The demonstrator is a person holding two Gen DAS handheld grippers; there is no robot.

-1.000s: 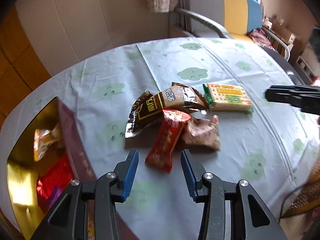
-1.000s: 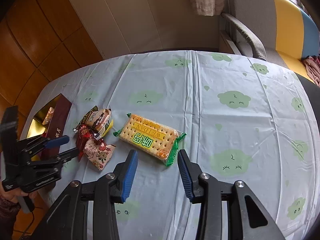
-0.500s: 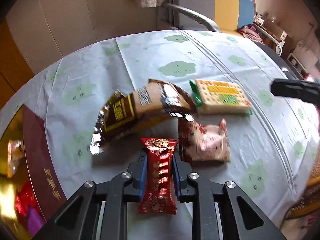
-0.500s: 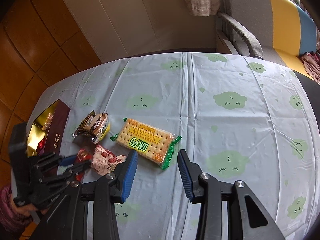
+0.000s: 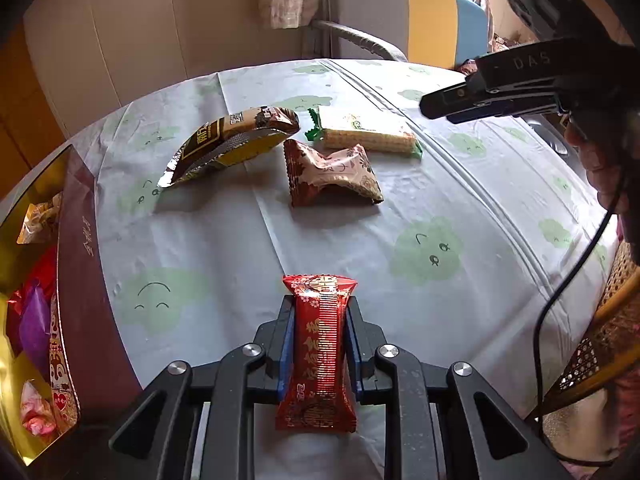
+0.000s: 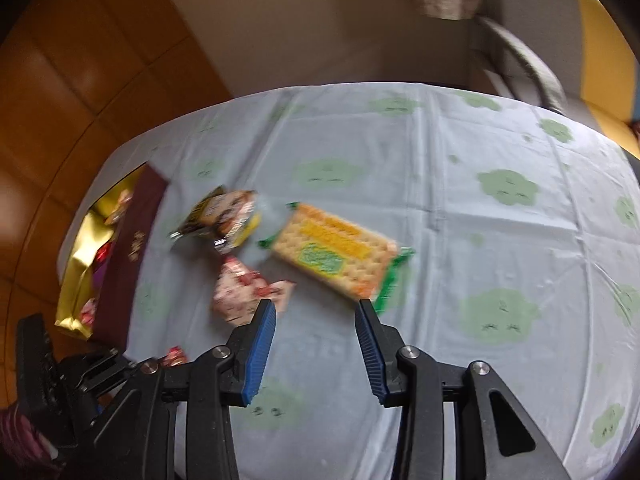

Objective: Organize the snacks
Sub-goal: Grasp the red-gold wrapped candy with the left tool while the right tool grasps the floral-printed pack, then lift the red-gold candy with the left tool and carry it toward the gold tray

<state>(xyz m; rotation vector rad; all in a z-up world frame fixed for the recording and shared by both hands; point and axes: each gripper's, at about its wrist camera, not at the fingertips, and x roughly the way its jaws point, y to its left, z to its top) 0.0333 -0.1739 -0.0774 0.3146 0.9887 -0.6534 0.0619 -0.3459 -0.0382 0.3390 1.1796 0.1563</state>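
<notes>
Gripping: red snack packet [image 5: 318, 350], clamped at mid-length between the blue ribbed pads of the left gripper [image 5: 318, 344], held above the near edge of the table [image 5: 440, 320]; glossy crinkled foil, crimped ends, gold print.
Left jaws: closed hard on the packet, pads pressing both long sides.
Right gripper [image 6: 316, 354]: jaws standing apart, nothing between them, hovering over the table's near part; black frame, blue grooved pads.
Pink-brown packet [image 5: 332, 174]: puffy pillow shape, matte floral wrap, lying toward the table's middle.
Brown-and-yellow packet [image 5: 232, 142]: shiny foil, long and bowed, one end lifted, lying left of the pink-brown one and just apart from it.
Cracker pack [image 5: 366, 134]: flat rectangular block, clear wrap with green crimped ends, rows of pale crackers showing; beyond the pink-brown packet, close to it.
Gift box [image 5: 80, 264]: at the table's left edge, maroon wall with gold characters, gold lining; holding several wrapped snacks in red, purple, pink and pale gold.
Tablecloth [image 5: 424, 252]: smooth pale-blue plastic, creased in straight folds, printed with green cloud faces.
</notes>
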